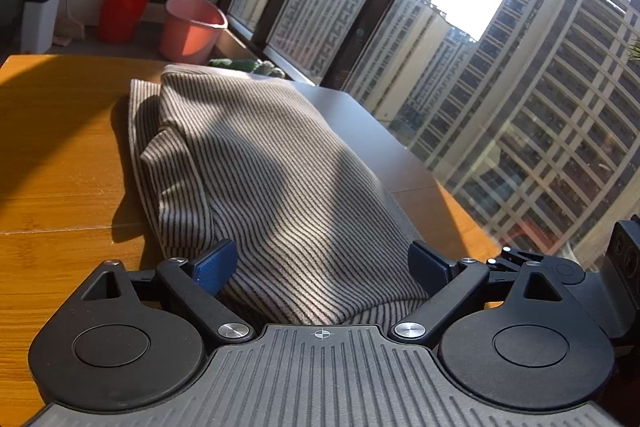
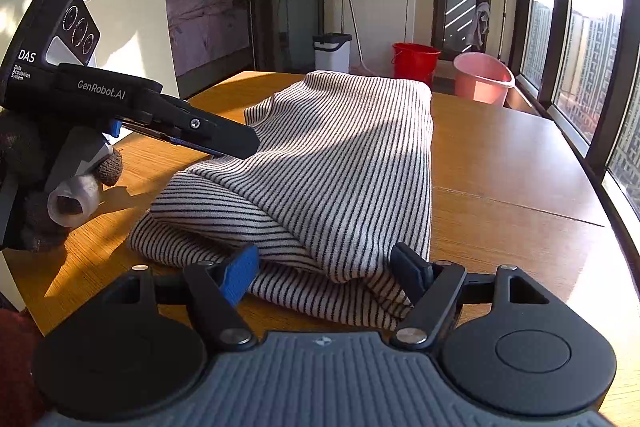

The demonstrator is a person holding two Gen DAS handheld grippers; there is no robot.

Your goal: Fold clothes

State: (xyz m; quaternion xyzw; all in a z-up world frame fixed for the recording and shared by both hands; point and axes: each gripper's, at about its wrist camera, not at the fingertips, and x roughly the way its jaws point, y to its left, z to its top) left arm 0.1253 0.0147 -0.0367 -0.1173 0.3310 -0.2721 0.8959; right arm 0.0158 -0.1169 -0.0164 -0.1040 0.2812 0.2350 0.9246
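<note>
Lying lengthwise on the wooden desk (image 2: 500,163) near the window side, the striped garment (image 2: 344,163) is doubled over itself, an upper layer draped across a lower one that juts out at the near left corner; such layering suits a fold partly or fully made, and which of the two I cannot tell; the left gripper (image 1: 322,263) has its jaws spread wide over the near end of the cloth, clasping nothing, probably placed to pinch or smooth that edge; the right gripper (image 2: 326,269) is likewise released, its blue fingers (image 2: 240,275) straddling the near hem, low to the desk, likely so both can take matching corners together.
</note>
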